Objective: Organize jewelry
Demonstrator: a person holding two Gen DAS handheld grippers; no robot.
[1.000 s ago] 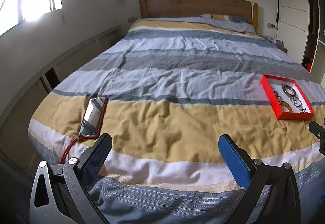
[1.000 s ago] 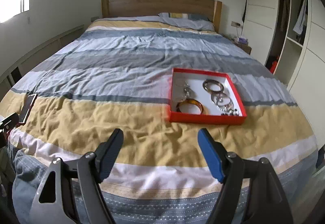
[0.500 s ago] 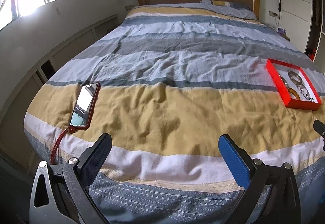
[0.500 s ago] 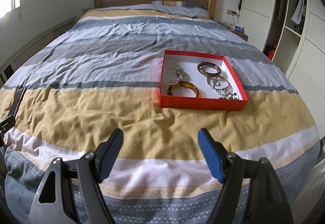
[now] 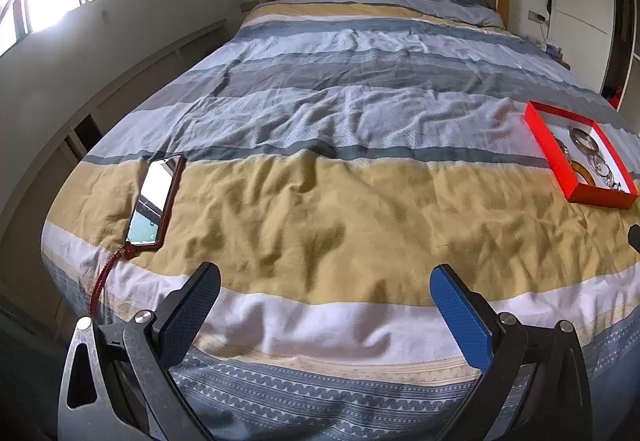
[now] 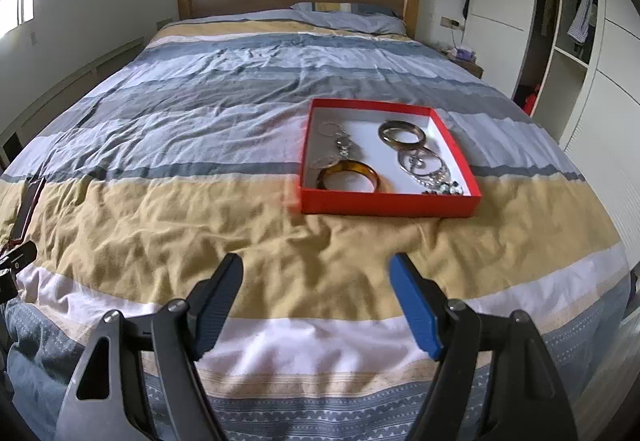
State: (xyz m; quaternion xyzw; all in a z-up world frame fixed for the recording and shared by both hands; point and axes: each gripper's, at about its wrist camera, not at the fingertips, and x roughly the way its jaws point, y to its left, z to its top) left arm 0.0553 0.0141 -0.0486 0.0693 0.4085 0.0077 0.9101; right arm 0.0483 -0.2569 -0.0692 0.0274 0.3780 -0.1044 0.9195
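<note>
My left tool and right tool both released over the striped bed, red jewelry tray ahead, bangles inside

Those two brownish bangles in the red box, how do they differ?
The amber bangle is a clear, glossy orange-brown; the far bangle looks duller, greyish-tan with dark patches. The amber bangle lies near the front wall of the red box, on the left; the far bangle sits toward the back, on the right. Both lie flat on the white lining, neither in a hand-held gripper.
</note>
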